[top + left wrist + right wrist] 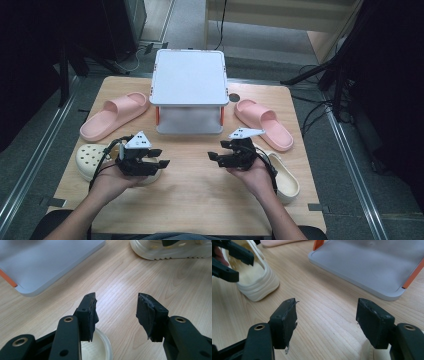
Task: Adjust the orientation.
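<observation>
Both tongs are hovering spread and empty at lower centre: left tongs (pixel 159 157) over a cream clog (pixel 89 159), right tongs (pixel 216 151) beside the other clog (pixel 285 180).

Both grippers black w/ grey 3-cornered top plates, brass-ringed screw holes; black cables; frayed fingers (pixel 146 312).

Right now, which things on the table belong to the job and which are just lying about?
In play:
- left cream perforated foam clog, nearest the open left gripper
- right cream foam clog, under the open right gripper

Lying about, probably:
- left pink foam slide sandal
- right pink foam slide sandal
- grey two-tier plastic rack with orange posts
</observation>
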`<state>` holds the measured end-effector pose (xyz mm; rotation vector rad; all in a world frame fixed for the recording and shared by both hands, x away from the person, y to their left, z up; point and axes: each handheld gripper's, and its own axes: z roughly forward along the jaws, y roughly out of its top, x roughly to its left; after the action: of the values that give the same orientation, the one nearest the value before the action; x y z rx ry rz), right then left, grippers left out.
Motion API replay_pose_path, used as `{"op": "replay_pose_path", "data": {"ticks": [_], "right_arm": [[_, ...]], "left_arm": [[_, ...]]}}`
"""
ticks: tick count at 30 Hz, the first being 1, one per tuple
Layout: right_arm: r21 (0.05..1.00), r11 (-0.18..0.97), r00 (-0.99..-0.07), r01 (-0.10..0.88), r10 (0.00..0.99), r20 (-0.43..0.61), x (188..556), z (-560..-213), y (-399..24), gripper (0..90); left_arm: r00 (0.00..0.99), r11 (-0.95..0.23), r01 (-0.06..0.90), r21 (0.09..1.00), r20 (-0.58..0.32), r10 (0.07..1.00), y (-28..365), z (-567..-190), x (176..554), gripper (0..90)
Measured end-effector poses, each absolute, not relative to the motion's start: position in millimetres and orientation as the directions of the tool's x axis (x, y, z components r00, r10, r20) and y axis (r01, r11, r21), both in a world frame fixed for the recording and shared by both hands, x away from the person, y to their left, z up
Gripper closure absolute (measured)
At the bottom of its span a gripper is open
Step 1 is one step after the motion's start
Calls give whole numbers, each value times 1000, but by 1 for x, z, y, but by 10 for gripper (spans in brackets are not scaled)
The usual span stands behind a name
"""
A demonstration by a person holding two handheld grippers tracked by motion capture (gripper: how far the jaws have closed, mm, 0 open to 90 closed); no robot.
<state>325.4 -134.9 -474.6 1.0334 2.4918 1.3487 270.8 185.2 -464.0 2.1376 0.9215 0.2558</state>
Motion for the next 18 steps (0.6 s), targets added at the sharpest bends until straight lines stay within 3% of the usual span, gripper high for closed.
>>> {"op": "replay_pose_path", "data": {"ticks": [7, 18], "right_arm": [[774, 424, -785, 470, 602, 147, 325, -474, -138, 469], [772, 423, -801, 474, 571, 179, 324, -472, -132, 507]], "left_arm": [[727, -433, 536, 725, -135, 673, 186, -465, 269, 531], [708, -435, 569, 698, -146, 691, 189, -465, 269, 530]]}}
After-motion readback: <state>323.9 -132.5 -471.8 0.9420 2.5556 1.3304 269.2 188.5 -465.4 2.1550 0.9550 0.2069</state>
